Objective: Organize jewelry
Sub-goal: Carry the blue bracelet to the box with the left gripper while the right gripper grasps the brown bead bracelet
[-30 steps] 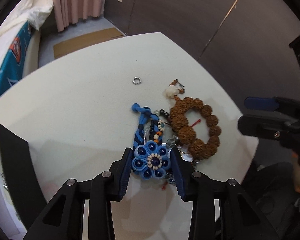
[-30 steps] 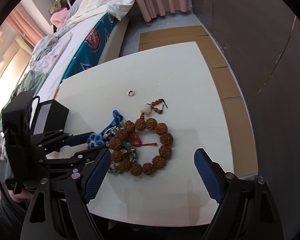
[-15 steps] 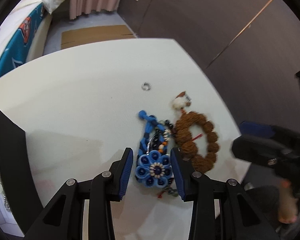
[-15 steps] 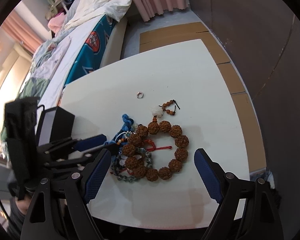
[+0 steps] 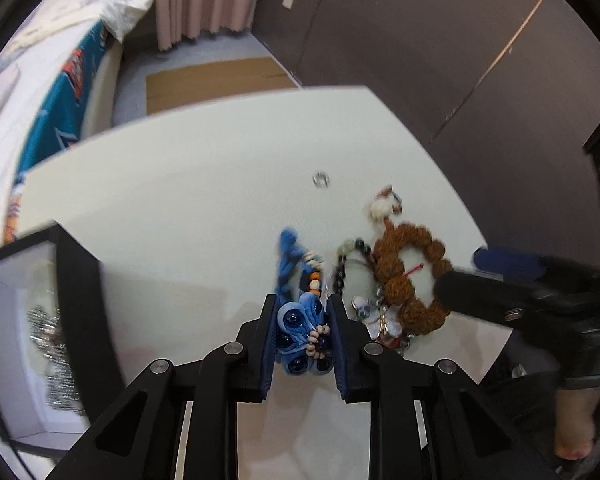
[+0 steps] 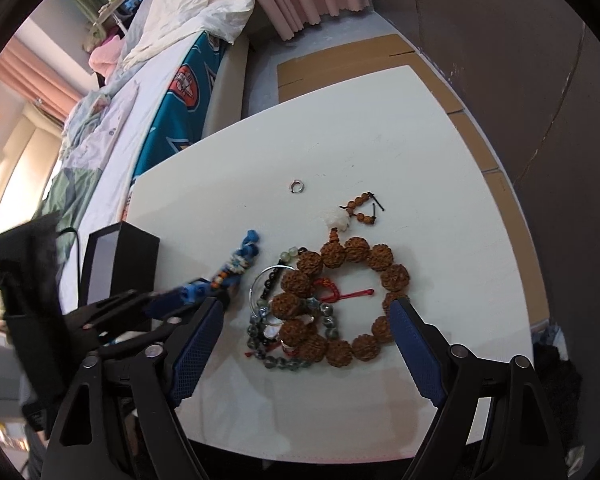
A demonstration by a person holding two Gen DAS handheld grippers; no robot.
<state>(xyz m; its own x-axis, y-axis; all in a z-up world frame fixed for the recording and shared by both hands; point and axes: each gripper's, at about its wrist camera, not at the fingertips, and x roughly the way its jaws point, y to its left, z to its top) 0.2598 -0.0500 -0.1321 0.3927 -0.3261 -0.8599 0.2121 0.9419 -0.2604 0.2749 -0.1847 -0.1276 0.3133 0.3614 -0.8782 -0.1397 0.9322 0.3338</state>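
My left gripper (image 5: pixel 302 312) is shut on a blue flower-shaped bracelet (image 5: pixel 302 332), its blue cord (image 5: pixel 290 252) trailing over the white table (image 5: pixel 180 184). The bracelet also shows in the right wrist view (image 6: pixel 236 268), pulled left out of the pile. A large brown seed-bead bracelet (image 6: pixel 352 300) lies beside it with dark and green bead strands (image 6: pixel 276 320) and a red cord (image 6: pixel 344 292). A small silver ring (image 6: pixel 297 187) lies farther back. My right gripper (image 6: pixel 304 312) is open and empty, hovering above the pile.
A black open jewelry box (image 5: pixel 40 320) with a white lining and something silvery inside stands at the table's left. It also shows in the right wrist view (image 6: pixel 116 264). A bed (image 6: pixel 160 80) lies beyond the table; brown cardboard (image 6: pixel 340 64) covers the floor.
My left gripper has closed tighter on the blue flower bracelet and pulled it left, away from the brown beads. The black box has come into the left view.
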